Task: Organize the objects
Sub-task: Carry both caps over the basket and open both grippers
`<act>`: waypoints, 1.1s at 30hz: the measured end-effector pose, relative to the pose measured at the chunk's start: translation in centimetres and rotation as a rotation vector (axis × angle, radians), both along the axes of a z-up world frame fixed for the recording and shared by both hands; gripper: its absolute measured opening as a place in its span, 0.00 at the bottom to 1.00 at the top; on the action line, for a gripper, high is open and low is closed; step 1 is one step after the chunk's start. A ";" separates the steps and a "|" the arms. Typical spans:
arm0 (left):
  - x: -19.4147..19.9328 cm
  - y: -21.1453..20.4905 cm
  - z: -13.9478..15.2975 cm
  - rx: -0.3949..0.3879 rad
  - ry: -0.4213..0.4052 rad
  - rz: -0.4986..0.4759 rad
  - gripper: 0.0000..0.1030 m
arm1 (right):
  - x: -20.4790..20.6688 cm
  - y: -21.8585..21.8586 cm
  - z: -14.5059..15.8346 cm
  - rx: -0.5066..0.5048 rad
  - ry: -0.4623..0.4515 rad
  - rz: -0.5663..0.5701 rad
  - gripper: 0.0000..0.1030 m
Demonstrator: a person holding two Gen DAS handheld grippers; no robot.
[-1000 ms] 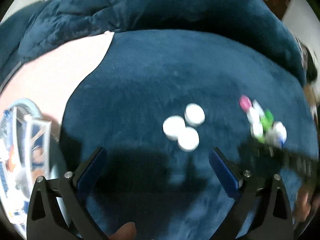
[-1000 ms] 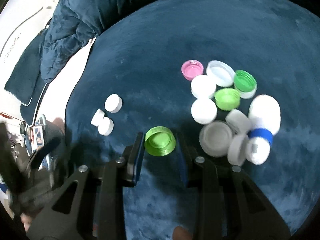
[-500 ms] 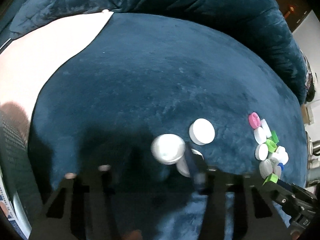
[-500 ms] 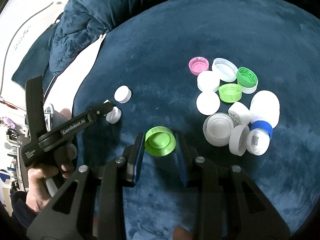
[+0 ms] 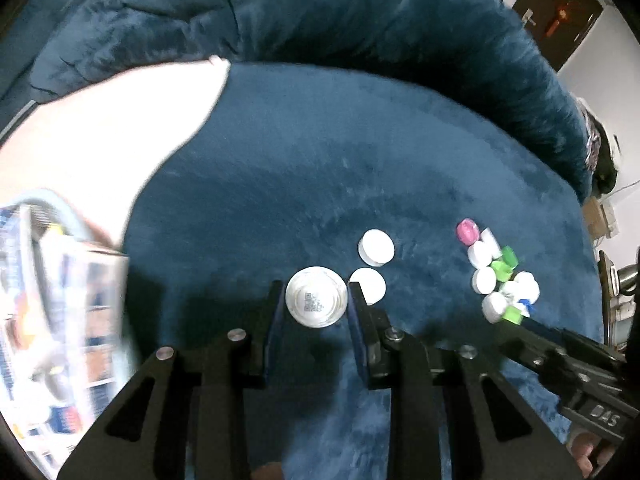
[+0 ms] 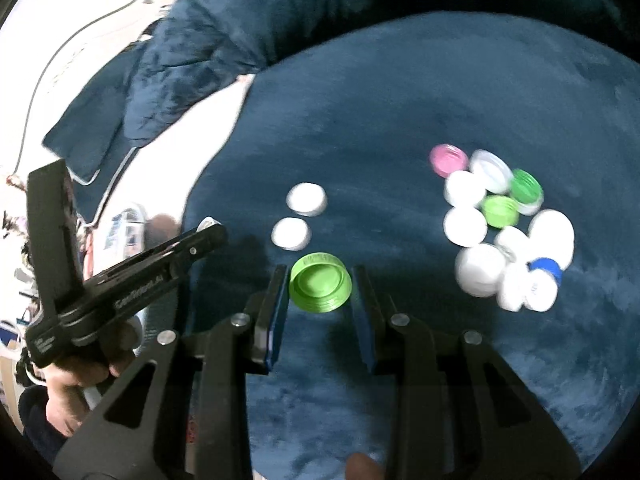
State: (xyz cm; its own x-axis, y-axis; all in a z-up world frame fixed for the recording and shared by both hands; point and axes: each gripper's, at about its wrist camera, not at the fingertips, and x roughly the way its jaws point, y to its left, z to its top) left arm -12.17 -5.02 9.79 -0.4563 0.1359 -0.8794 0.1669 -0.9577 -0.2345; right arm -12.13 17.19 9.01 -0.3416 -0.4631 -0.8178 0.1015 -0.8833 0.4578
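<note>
My left gripper (image 5: 316,300) is shut on a white cap (image 5: 316,297) with a printed code, held just above the dark blue plush surface (image 5: 320,160). Two more white caps (image 5: 376,247) (image 5: 369,285) lie just beyond and to its right. My right gripper (image 6: 321,286) is shut on a green cap (image 6: 320,287), open side up. The two white caps (image 6: 306,199) (image 6: 291,233) also show in the right wrist view, beyond and left of the green cap. A mixed pile of pink, white, green and blue caps (image 6: 500,224) lies to the right; it shows in the left wrist view (image 5: 496,272) too.
A rumpled blue blanket (image 5: 280,20) rings the back of the surface. A pale sheet (image 5: 100,128) lies to the left. A blurred rack of packages (image 5: 48,300) stands at the left edge. The left gripper's body (image 6: 120,280) crosses the right wrist view's left side.
My left gripper has closed on one of the three white caps and lifted it back from the other two. My right gripper has carried the green cap left, closer to the white caps.
</note>
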 end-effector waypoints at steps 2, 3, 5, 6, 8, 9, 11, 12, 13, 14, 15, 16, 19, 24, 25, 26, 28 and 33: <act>1.2 -1.7 2.1 -0.024 0.016 0.024 0.30 | 0.2 -1.7 1.2 -0.012 0.022 0.030 0.31; 1.7 -2.6 3.0 -0.033 0.026 0.035 0.30 | 0.2 -2.5 1.7 -0.016 0.031 0.043 0.31; 3.2 -5.0 4.9 -0.045 0.049 0.071 0.30 | 0.4 -4.7 2.7 -0.025 0.050 0.080 0.31; 3.9 -6.5 5.9 -0.048 0.062 0.096 0.30 | 0.5 -5.8 3.1 -0.030 0.057 0.099 0.31; 5.7 -9.7 7.5 -0.061 0.090 0.155 0.30 | 0.8 -8.6 4.3 -0.041 0.079 0.149 0.31; 6.5 -11.0 7.8 -0.074 0.097 0.178 0.30 | 1.1 -9.8 4.7 -0.045 0.088 0.174 0.31; 7.9 -13.8 8.4 -0.111 0.094 0.227 0.30 | 1.7 -13.1 5.9 -0.053 0.112 0.237 0.31; 8.6 -15.3 8.5 -0.127 0.088 0.252 0.30 | 2.1 -14.5 6.2 -0.055 0.119 0.267 0.31; 9.2 -16.5 8.4 -0.138 0.084 0.277 0.30 | 2.6 -16.1 6.6 -0.058 0.126 0.304 0.31; 9.9 -18.0 8.2 -0.147 0.076 0.309 0.30 | 3.1 -17.9 6.9 -0.060 0.130 0.343 0.31; 10.3 -18.8 7.9 -0.146 0.066 0.328 0.30 | 3.6 -19.4 7.0 -0.059 0.133 0.377 0.31; 10.7 -19.8 7.4 -0.140 0.051 0.349 0.30 | 3.8 -20.4 7.0 -0.057 0.135 0.399 0.31; 11.6 -21.7 6.0 -0.106 0.021 0.395 0.30 | 4.6 -23.8 6.5 -0.042 0.129 0.459 0.31; 10.9 -21.8 4.6 -0.023 0.054 0.322 0.35 | 4.3 -26.5 5.0 -0.022 0.102 0.496 0.32; 10.9 -21.6 4.6 -0.031 0.059 0.318 0.53 | 4.2 -26.5 4.8 -0.025 0.102 0.488 0.33; 10.8 -21.5 4.7 -0.040 0.066 0.316 0.73 | 4.0 -26.3 4.8 -0.024 0.105 0.481 0.33; 11.0 -21.4 4.9 -0.065 0.068 0.321 0.84 | 3.9 -25.9 4.9 -0.005 0.110 0.473 0.37; 11.2 -21.0 4.7 -0.151 -0.004 0.348 0.93 | 3.5 -23.4 4.5 0.052 0.140 0.417 1.00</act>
